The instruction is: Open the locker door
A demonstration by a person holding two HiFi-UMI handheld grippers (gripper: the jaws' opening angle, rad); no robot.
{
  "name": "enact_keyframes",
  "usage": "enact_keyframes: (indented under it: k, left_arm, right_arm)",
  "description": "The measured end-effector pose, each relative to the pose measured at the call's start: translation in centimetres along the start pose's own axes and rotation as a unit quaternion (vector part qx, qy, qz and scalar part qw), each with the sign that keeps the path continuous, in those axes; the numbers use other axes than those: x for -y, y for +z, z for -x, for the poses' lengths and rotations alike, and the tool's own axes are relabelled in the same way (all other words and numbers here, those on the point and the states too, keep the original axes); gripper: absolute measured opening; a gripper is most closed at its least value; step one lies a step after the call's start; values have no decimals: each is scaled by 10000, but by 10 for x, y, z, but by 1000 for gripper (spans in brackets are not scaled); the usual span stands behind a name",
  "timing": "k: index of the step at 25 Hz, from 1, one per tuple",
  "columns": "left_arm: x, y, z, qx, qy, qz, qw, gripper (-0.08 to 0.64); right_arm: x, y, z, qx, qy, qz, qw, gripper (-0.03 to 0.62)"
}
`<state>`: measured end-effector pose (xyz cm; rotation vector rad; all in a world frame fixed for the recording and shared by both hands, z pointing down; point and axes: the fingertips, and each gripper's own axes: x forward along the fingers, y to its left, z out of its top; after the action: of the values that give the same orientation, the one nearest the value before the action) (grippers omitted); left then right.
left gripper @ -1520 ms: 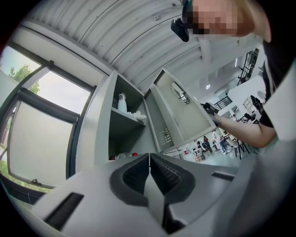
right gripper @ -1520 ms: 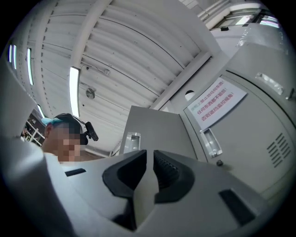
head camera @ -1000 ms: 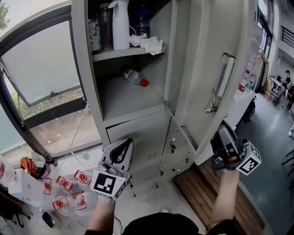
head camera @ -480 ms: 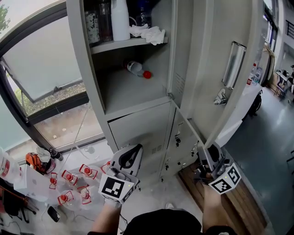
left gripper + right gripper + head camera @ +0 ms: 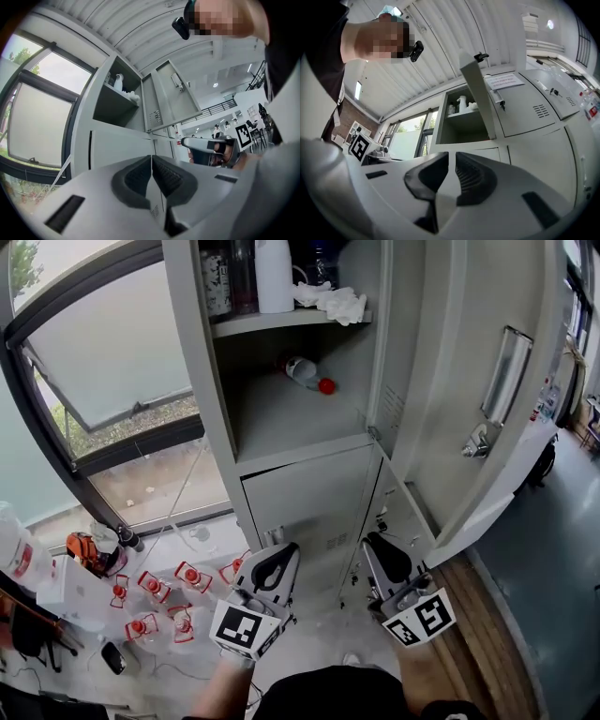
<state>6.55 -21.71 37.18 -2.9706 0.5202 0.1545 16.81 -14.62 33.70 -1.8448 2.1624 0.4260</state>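
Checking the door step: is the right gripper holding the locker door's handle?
No, the right gripper hangs low, jaws shut on nothing, clear of the handle up on the open door.

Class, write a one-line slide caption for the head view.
Locker door stands open, a bottle lying inside; left tongs and right tongs hover shut and empty below.

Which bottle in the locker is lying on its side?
The red-capped bottle, alone on the lower shelf; the bottles on the upper shelf stand upright.

Access past open locker door (image 5: 441, 381) free; bottle (image 5: 305, 372) lies mid-compartment, seemingly rearward.
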Motion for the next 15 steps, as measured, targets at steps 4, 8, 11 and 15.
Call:
enact_keyframes:
  k: [4,8,11,15]
  left_arm:
    - [2,-5,5,31,94,-30,9999,23]
    - [-3,-8,10,-8,296,0,9996,23]
    - [-7,-13,15,-88,436,16,9990,23]
    - [-14,-15,22,-131,644,82,9978,23]
  right_arm:
    - [-19,-10,-13,-101,147,274,9995,61]
    - [-35,-17,-26,-177,393,452,9980,61]
    - [-42,-21,-32,-212,547,489,9971,61]
    - [-48,-24,-41,-243,703,507,9959,61]
